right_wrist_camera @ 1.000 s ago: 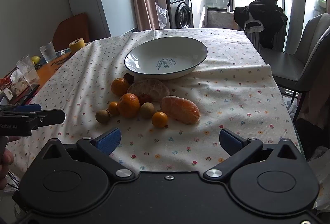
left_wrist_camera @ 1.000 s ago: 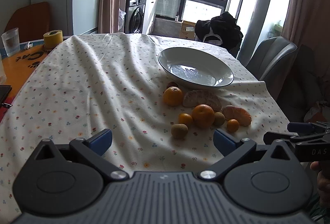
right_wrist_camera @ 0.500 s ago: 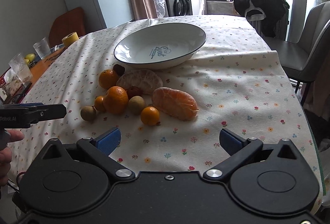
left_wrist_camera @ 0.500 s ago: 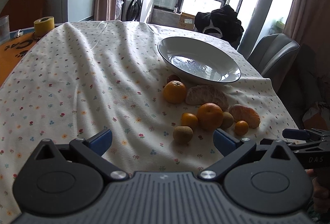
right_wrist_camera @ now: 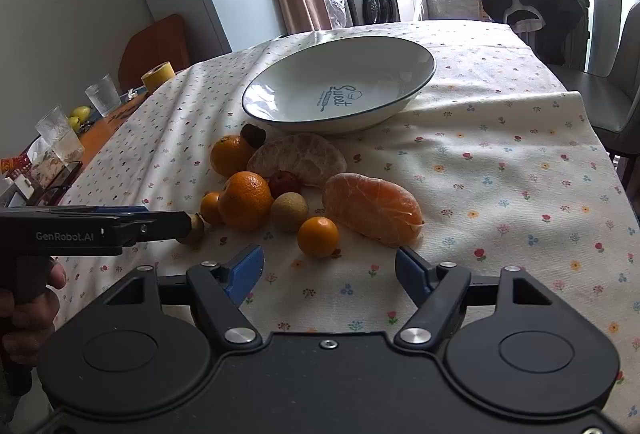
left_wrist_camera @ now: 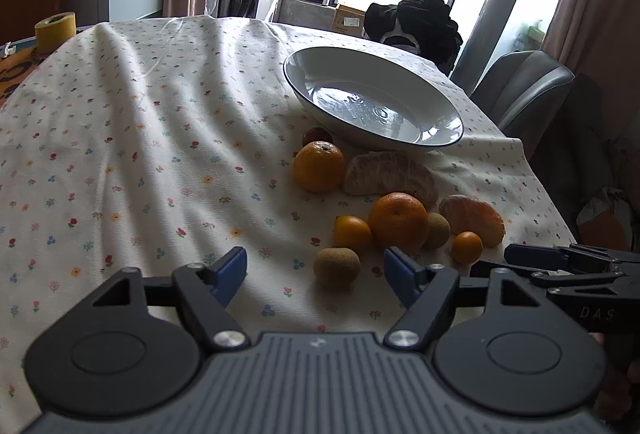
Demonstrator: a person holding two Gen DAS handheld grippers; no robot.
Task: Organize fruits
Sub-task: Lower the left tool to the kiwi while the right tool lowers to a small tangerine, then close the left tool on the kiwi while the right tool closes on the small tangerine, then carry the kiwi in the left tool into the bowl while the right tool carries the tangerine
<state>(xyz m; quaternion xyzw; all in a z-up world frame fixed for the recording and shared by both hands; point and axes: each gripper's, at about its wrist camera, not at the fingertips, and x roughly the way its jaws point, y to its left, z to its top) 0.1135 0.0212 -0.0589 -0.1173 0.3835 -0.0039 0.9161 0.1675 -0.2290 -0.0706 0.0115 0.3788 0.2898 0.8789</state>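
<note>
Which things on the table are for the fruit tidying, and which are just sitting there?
For the job:
bowl, with no fruit in it
oranges
peeled orange pieces
small brown fruits
left claw and right claw, both open

Just sitting there:
yellow tape roll
drinking glasses
black clothes on a chair

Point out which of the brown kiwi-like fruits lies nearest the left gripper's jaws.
The brown fuzzy fruit alone at the pile's near edge, just ahead of the open left gripper. The other brown fruit sits farther back, tucked beside the large orange.
</note>
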